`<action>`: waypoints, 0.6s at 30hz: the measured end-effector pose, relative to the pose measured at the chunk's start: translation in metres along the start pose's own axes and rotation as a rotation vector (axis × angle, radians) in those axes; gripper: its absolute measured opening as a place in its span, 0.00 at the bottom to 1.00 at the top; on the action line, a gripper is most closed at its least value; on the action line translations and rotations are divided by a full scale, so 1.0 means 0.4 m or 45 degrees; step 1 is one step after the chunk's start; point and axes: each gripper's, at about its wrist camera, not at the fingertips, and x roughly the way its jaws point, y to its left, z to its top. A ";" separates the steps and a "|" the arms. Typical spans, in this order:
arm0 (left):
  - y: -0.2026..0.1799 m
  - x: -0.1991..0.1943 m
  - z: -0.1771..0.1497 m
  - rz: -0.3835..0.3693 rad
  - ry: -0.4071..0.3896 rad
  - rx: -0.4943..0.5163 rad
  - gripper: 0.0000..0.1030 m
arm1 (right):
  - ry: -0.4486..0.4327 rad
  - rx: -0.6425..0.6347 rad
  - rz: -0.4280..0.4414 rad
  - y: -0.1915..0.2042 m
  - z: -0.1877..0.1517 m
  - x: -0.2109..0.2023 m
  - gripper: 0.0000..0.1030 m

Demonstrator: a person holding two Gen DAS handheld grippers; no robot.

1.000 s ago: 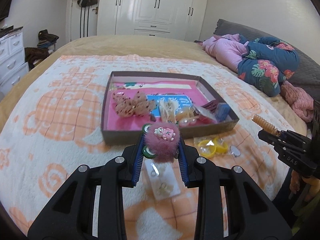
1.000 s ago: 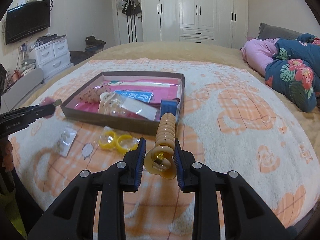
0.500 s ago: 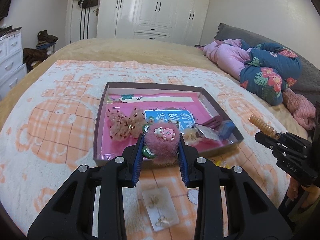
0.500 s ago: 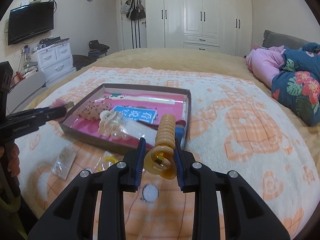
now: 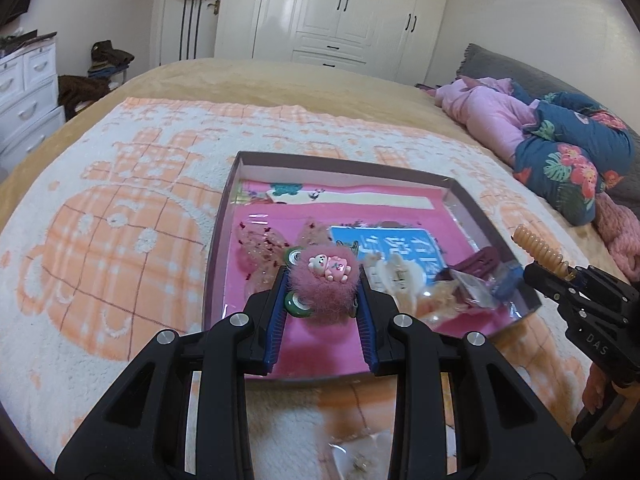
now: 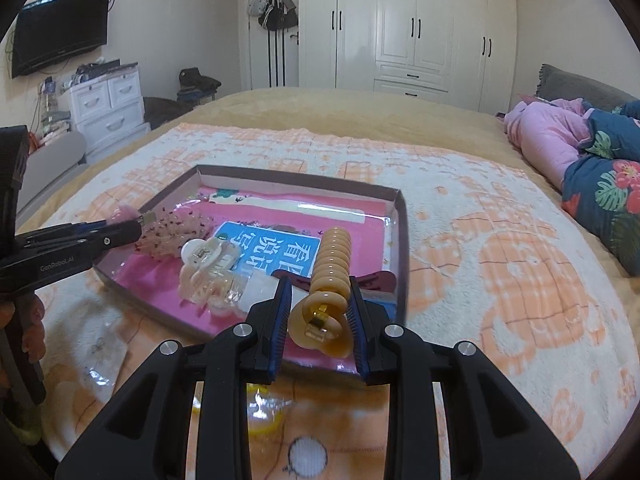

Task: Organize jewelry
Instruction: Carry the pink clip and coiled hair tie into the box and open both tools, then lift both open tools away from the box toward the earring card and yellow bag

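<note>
My left gripper [image 5: 322, 280] is shut on a fluffy pink hair clip [image 5: 325, 290] with a small bear charm, held over the front part of a shallow brown box [image 5: 218, 240] with a pink lining. My right gripper [image 6: 318, 296] is shut on a tan ridged hair claw [image 6: 330, 280], held over the box's near right corner [image 6: 398, 216]. The box holds a cream hair claw [image 6: 208, 266], a glittery bow [image 5: 260, 248], a blue card [image 6: 272, 252] and a dark red clip [image 6: 378, 280]. The right gripper shows at the right in the left wrist view [image 5: 560, 276].
The box lies on an orange-and-white blanket [image 5: 112, 248] on a bed. In front of the box lie a clear earring packet [image 6: 100, 356], yellow rings [image 6: 264, 412] and a white round piece [image 6: 308, 454]. Pink and floral bedding [image 5: 560, 144] lies at the right.
Both grippers have moved forward with their clips, from in front of the box to over its front part. The loose items on the blanket have slid toward the bottom of both views.
</note>
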 end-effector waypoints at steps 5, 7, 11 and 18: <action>0.018 0.024 -0.011 0.010 0.026 -0.010 0.23 | 0.047 -0.007 -0.009 0.012 -0.002 0.058 0.26; 0.022 0.027 -0.015 0.015 0.030 -0.010 0.23 | 0.059 0.000 -0.005 0.013 -0.003 0.072 0.28; 0.026 0.026 -0.016 0.023 0.025 -0.015 0.35 | 0.046 0.011 0.004 0.016 -0.004 0.069 0.34; 0.023 -0.010 -0.021 0.031 -0.013 -0.019 0.53 | -0.040 -0.014 0.020 0.022 -0.011 0.002 0.51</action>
